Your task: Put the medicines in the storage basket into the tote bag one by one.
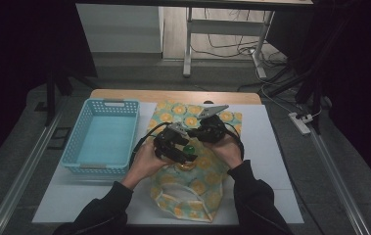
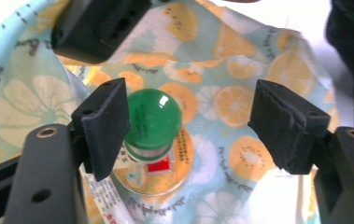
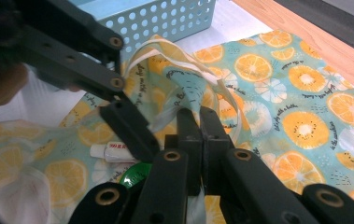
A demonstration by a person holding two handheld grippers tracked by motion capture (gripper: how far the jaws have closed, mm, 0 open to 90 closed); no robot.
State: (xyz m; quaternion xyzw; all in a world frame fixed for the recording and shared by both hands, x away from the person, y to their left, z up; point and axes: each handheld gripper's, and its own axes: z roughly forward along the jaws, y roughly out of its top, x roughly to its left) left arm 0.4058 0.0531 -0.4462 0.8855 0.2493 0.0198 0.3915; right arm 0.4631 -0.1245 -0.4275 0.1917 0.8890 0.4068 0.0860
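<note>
With the right gripper [image 3: 198, 121] clamped on the fruit-print bag [image 1: 193, 191] rim, the left gripper [image 2: 191, 112], jaws apart, should lift clear of the green-capped tube [image 2: 153, 123] without snagging fabric.

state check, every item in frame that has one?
left tool: open, green-capped jar between the pads, not pressed
right tool: shut on bag edge, holding the mouth up
fruit-print bag: lying on the table, mouth held open
green-capped jar: cap on, at the bag mouth
tube: lying inside the bag
blue basket: upright, empty
</note>
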